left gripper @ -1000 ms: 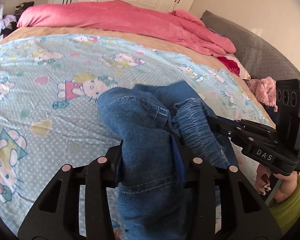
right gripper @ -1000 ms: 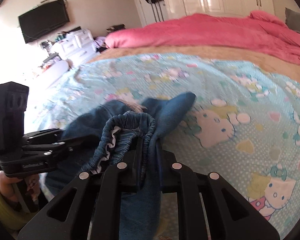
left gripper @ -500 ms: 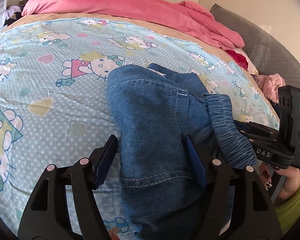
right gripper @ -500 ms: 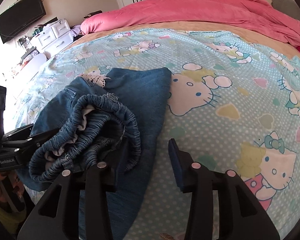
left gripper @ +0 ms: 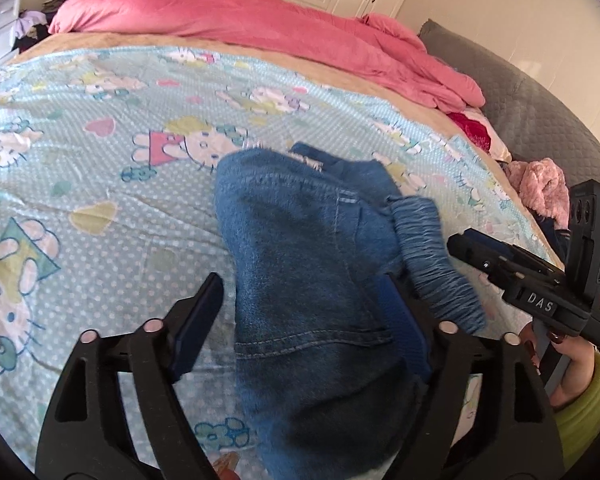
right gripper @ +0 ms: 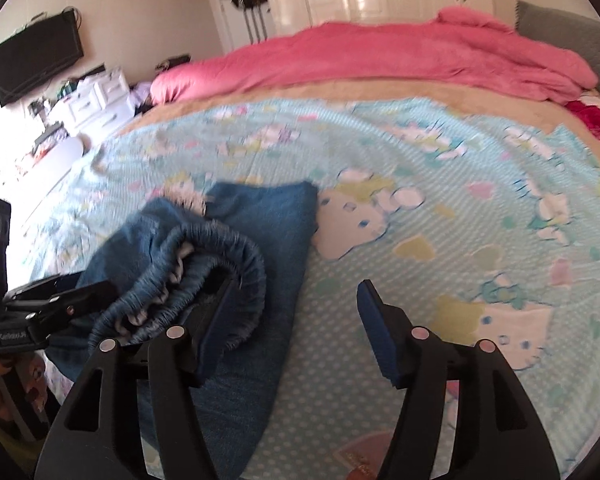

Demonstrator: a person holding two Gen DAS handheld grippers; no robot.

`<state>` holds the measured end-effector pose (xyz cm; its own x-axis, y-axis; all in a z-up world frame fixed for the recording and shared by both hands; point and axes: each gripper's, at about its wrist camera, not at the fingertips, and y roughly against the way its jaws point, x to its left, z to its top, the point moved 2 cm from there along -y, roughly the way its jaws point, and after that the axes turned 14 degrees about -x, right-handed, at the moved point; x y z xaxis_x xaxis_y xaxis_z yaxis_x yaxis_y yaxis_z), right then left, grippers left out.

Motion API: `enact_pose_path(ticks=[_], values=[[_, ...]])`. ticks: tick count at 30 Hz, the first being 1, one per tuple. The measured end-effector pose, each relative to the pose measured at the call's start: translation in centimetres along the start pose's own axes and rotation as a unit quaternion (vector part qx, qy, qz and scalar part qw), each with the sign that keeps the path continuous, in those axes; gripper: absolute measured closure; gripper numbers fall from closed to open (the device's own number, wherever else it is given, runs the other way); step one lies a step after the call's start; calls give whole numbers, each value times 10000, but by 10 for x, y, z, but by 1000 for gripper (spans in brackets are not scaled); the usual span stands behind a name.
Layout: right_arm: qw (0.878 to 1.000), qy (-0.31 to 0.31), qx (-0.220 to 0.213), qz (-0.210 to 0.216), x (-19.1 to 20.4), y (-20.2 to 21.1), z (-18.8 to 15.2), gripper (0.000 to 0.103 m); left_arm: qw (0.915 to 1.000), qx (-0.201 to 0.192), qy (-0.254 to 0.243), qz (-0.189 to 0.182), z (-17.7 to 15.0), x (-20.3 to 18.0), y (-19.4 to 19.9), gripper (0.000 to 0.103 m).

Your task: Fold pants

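The blue denim pants lie bunched on the light blue cartoon-print sheet, the gathered elastic waistband on their right side. My left gripper is open, its jaws straddling the denim without pinching it. In the right wrist view the pants lie left of centre with the waistband curled up. My right gripper is open; its left finger rests against the waistband and its right finger is over bare sheet. Each gripper shows in the other's view: the right and the left.
A pink duvet lies heaped along the far side of the bed. A grey headboard and pink fluffy clothing are at the right. White drawers and a wall television stand beyond the bed's left edge.
Both grippers were shut on the denim and held it raised. They have opened and let go, and the pants now lie on the sheet. Both grippers have drawn back slightly.
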<state>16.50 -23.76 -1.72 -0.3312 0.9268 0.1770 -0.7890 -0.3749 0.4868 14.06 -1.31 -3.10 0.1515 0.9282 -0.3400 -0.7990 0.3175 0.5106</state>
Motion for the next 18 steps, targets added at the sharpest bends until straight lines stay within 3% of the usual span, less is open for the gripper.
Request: enact_pose_path(ticks=[1, 3, 9, 18], values=[[10000, -27, -73, -15, -1, 4, 3, 40, 10000, -40, 6, 5, 1, 0, 4, 22], [9996, -95, -249, -53, -2, 16, 8, 13, 9999, -126, 13, 29, 5, -1, 12, 12], [9982, -105, -577, -148, -1, 52, 14, 5, 9995, -279, -69, 148, 8, -7, 36, 9], [9971, 77, -741, -160, 7, 89, 9, 5, 9984, -258, -282, 416, -4, -15, 67, 9]])
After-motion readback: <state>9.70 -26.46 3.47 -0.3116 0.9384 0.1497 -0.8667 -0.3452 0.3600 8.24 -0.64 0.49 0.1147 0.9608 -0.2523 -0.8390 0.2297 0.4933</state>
